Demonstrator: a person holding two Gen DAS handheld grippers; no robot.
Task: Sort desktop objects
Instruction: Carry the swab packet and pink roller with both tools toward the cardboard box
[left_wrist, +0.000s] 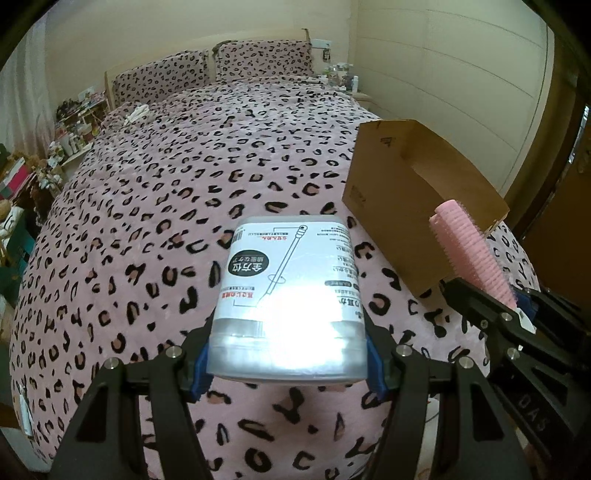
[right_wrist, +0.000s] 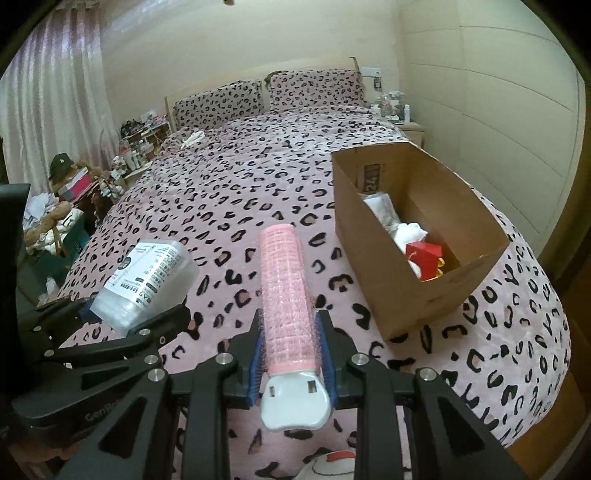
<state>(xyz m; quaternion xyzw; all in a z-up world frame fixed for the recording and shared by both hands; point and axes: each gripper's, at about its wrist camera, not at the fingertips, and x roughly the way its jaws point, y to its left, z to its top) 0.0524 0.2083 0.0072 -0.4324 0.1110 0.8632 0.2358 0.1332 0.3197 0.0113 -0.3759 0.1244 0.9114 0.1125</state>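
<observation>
From my feed I can read little: the clear plastic tub (left_wrist: 291, 295) carries an upside-down label whose black oval reads "全方位" beside a cotton-swab drawing, the smaller print too fine to make out. The black frame of the left gripper (right_wrist: 110, 321) shows "GenRo", cut off, and the red carton (right_wrist: 428, 258) in the cardboard box (right_wrist: 373, 254) bears yellow arches; a printed patch inside the box is unreadable.

a wide bed covered by a pink fleece blanket with black leopard spots (right_wrist: 258, 192) carries the things. an open brown cardboard box (right_wrist: 373, 258) sits on it near the right edge. two matching leopard-print pillows (right_wrist: 266, 92) lie along the head edge, and a small crumpled white cloth (right_wrist: 194, 138) lies just below the left one.
</observation>
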